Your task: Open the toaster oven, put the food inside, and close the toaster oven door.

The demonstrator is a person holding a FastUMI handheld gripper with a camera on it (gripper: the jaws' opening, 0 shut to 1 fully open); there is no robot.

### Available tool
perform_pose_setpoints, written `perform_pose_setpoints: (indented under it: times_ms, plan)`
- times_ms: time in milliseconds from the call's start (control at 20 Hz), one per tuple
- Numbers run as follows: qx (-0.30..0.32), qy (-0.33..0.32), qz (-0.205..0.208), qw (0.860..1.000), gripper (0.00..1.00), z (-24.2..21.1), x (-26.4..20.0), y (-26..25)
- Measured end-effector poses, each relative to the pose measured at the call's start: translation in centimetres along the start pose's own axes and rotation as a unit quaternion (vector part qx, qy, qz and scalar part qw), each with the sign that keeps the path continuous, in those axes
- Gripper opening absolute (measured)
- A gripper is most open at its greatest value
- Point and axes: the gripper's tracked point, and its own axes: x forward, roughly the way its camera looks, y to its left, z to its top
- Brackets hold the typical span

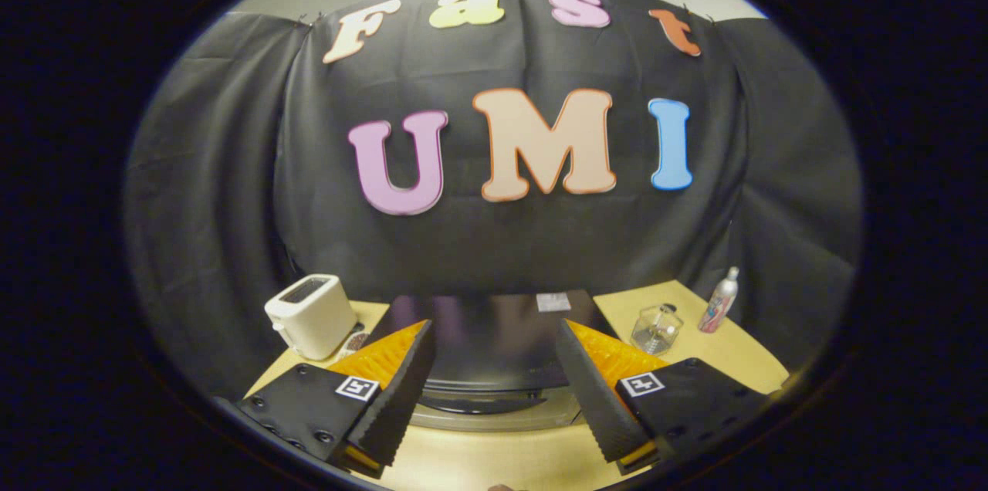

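Black cloth hangs as the booth's wall behind a light wooden table (494,460), with a strip of pale room wall showing above the cloth. At the near side of the table the gripper (494,375) is held with its fingers spread wide apart — nothing sits between them and neither finger touches anything. Seen through the gap between the fingers, and just ahead of them, is the toaster oven (494,344): a dark, glossy box viewed from above and in front, with a small pale sticker on its top toward the back; its door appears closed, though the front is seen at too steep an angle to be sure. To the left of the oven, beyond the left finger, stands a white pop-up toaster (311,316), with a small patterned item just beside its base that is too hidden to identify. To the right of the oven, beyond the right finger, stands a clear glass jar (657,330), and further right — near the cloth — an upright spray bottle (719,301).
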Motion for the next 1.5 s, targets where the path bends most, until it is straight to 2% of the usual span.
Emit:
perform_pose_setpoints:
  times_ms: [350,500,600,950,1500]
  plan:
    - [-0.018,0.080,-0.008,0.997,0.98,-7.4,3.2,0.3]
    - [0.009,0.086,-0.007,0.996,0.98,-8.0,2.8,0.2]
    - [0.004,0.086,-0.004,0.996,0.99,-8.2,2.3,0.3]
    - [0.007,0.109,-0.003,0.994,0.98,-10.7,-2.1,0.0]
    - [0.016,0.194,-0.018,0.981,0.97,-19.0,-8.5,-0.8]
